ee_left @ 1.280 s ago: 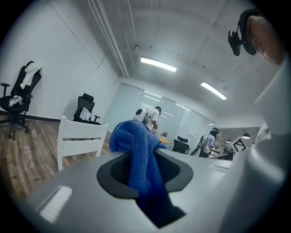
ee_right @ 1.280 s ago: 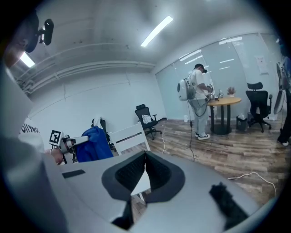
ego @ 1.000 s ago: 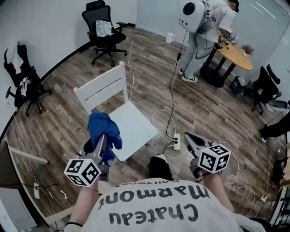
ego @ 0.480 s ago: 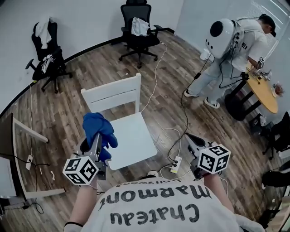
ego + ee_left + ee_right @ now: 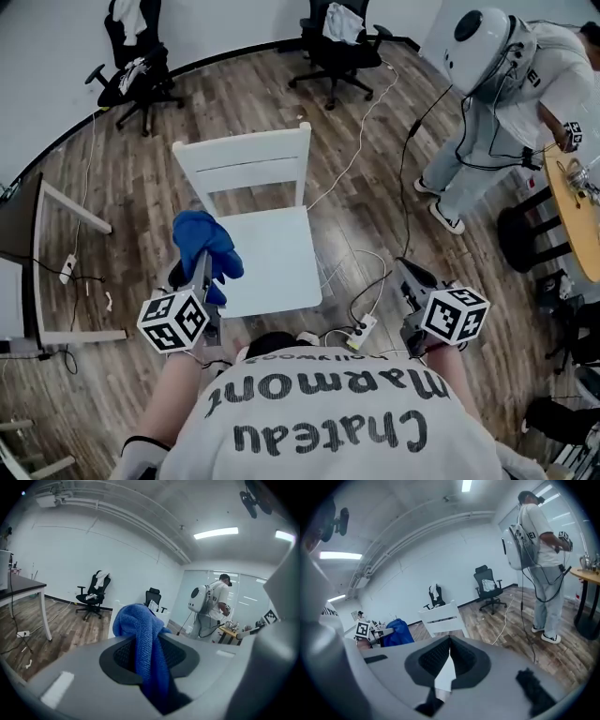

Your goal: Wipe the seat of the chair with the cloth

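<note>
A white wooden chair (image 5: 272, 251) stands on the plank floor in front of me, its slatted back on the far side. My left gripper (image 5: 202, 265) is shut on a bunched blue cloth (image 5: 205, 246), held over the seat's left edge. In the left gripper view the blue cloth (image 5: 142, 641) hangs out from between the shut jaws. My right gripper (image 5: 409, 277) hovers to the right of the chair above the floor, jaws shut with nothing in them. In the right gripper view the chair (image 5: 440, 617) and the cloth (image 5: 397, 633) show ahead.
A power strip (image 5: 363, 331) and white cables lie on the floor right of the chair. A person with a white backpack (image 5: 497, 75) stands at a round table (image 5: 570, 202) on the right. Black office chairs (image 5: 339, 36) line the far wall. A desk (image 5: 33, 239) stands at left.
The head view has swung so the chair now sits squarely ahead. Both grippers keep their places in the view, the left one still holding the cloth by the seat's left edge.
</note>
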The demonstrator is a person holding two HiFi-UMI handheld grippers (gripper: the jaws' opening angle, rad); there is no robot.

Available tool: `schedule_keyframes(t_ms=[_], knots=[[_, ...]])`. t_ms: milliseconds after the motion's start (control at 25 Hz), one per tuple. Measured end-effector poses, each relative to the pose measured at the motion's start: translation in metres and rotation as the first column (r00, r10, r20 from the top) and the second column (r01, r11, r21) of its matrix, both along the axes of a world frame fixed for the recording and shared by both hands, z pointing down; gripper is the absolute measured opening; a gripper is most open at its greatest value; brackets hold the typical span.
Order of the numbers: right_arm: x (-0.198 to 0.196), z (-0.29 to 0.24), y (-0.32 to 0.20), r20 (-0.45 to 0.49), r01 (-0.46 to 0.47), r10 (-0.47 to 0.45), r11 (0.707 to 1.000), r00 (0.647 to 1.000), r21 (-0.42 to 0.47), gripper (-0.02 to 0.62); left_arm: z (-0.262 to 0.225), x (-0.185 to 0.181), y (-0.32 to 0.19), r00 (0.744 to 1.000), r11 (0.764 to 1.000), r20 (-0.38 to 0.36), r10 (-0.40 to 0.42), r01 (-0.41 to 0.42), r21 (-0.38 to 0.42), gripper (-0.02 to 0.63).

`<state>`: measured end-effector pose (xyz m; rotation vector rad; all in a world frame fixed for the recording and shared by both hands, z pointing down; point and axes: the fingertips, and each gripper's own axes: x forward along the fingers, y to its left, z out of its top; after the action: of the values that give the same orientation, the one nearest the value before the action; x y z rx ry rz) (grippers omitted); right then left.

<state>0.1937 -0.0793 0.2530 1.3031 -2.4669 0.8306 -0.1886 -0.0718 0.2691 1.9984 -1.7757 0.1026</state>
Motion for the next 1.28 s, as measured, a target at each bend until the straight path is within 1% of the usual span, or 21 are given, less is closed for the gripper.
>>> schedule_keyframes(t_ms=[120, 280, 400, 480, 560, 680, 760, 880, 960, 1040, 1120, 1200, 1280], knots=[[-0.018, 0.006, -0.005, 0.051, 0.045, -0.043, 0.998, 0.998, -0.042, 0.015, 0.006, -0.010, 0.010, 1.000, 0.998, 0.004, -0.026, 0.026, -0.052, 0.110], [-0.042, 0.021, -0.008, 0.050, 0.095, -0.091, 0.992, 0.995, -0.081, 0.015, 0.022, -0.018, 0.016, 0.999, 0.993, 0.010, -0.048, 0.049, -0.108, 0.110], [-0.043, 0.034, -0.012, 0.047, 0.087, -0.082, 0.990, 0.996, -0.112, 0.014, 0.048, -0.017, 0.009, 0.999, 0.985, 0.008, -0.035, 0.036, -0.169, 0.112], [-0.040, 0.043, -0.013, 0.041, 0.065, -0.059, 0.987, 0.997, -0.148, 0.015, 0.068, -0.020, 0.003, 0.999, 0.976, 0.019, -0.027, 0.030, -0.214, 0.112], [-0.037, 0.053, -0.015, 0.032, 0.039, -0.034, 0.981, 0.999, -0.188, 0.015, 0.090, -0.025, -0.006, 1.000, 0.966, 0.015, -0.024, 0.027, -0.259, 0.112], [-0.043, 0.067, -0.025, 0.016, 0.019, -0.016, 0.971, 1.000, -0.237, 0.014, 0.123, -0.034, -0.033, 0.999, 0.946, -0.021, -0.031, 0.023, -0.322, 0.112], [-0.050, 0.079, -0.033, 0.000, 0.008, -0.008, 0.962, 1.000, -0.274, 0.015, 0.145, -0.041, -0.051, 0.999, 0.933, -0.024, -0.023, 0.013, -0.359, 0.114], [-0.060, 0.097, -0.041, 0.003, -0.023, 0.026, 0.943, 1.000, -0.331, 0.014, 0.184, -0.049, -0.067, 1.000, 0.900, -0.015, -0.005, -0.002, -0.436, 0.114], [-0.068, 0.105, -0.052, 0.019, -0.036, 0.045, 0.938, 0.999, -0.344, 0.015, 0.207, -0.055, -0.076, 1.000, 0.882, -0.021, -0.003, -0.007, -0.471, 0.114], [-0.077, 0.109, -0.067, 0.033, -0.046, 0.061, 0.942, 0.998, -0.334, 0.014, 0.228, -0.060, -0.088, 1.000, 0.872, -0.005, 0.029, -0.028, -0.488, 0.114], [-0.087, 0.109, -0.083, 0.051, -0.051, 0.070, 0.948, 0.996, -0.315, 0.014, 0.250, -0.068, -0.100, 0.997, 0.859, 0.030, 0.071, -0.046, -0.509, 0.114], [-0.094, 0.114, -0.095, 0.060, -0.057, 0.080, 0.947, 0.995, -0.317, 0.014, 0.273, -0.078, -0.109, 0.996, 0.836, 0.051, 0.077, -0.037, -0.547, 0.114], [-0.097, 0.126, -0.103, 0.047, -0.066, 0.088, 0.935, 0.995, -0.348, 0.014, 0.295, -0.087, -0.119, 0.996, 0.810, 0.067, 0.062, -0.011, -0.587, 0.114]])
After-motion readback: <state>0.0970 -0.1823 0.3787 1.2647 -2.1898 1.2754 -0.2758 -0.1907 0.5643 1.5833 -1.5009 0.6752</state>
